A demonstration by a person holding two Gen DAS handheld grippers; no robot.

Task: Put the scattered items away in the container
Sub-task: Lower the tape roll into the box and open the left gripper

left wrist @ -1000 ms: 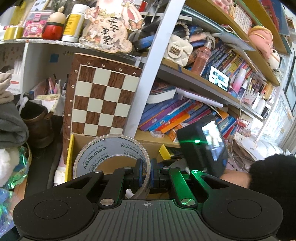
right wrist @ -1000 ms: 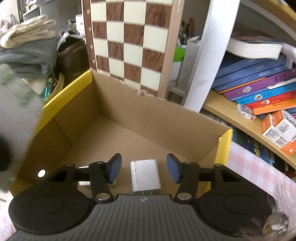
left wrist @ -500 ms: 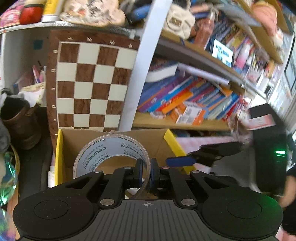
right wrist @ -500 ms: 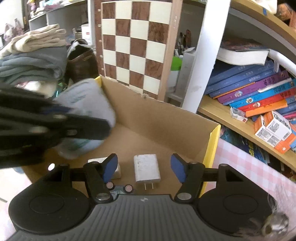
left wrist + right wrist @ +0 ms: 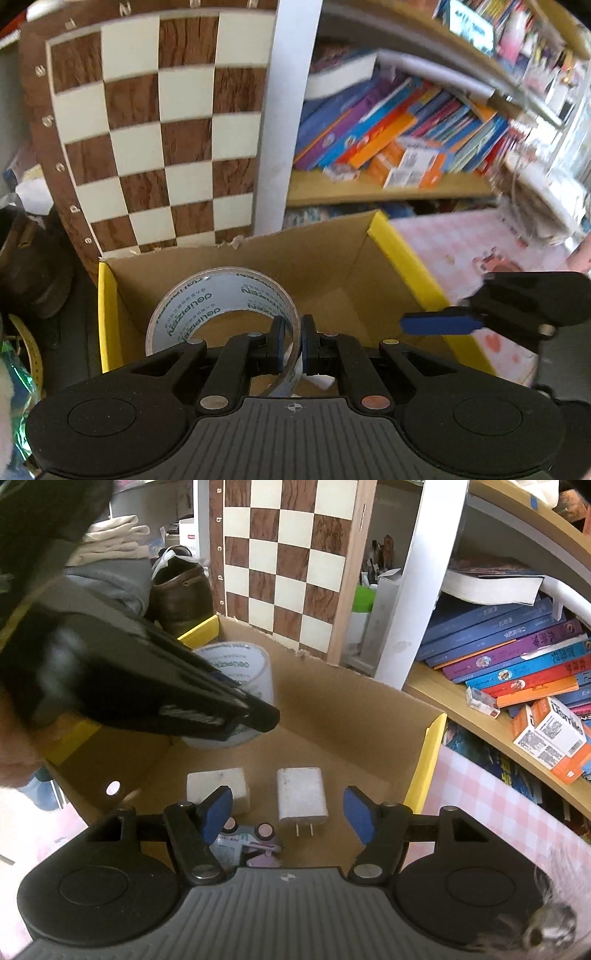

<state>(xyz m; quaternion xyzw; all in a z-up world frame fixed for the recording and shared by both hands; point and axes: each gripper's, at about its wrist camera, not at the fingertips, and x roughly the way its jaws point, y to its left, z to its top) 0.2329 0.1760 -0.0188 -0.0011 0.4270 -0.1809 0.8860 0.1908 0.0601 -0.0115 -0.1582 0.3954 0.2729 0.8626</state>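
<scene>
Left gripper clamps the grey printed tape roll over the yellow-edged cardboard box. At 3 o'clock, right gripper stands parted, empty.

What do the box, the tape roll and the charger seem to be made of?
Box: corrugated cardboard, matt brown, with a torn rim and yellow edges. Tape roll: glossy, see-through plastic film, its printed lettering showing through. Charger: probably hard white plastic, smooth, with two metal prongs.

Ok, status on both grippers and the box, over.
Left gripper shut on tape roll, over the box. Right gripper open, empty, above white charger in box. Nothing blocking.
</scene>
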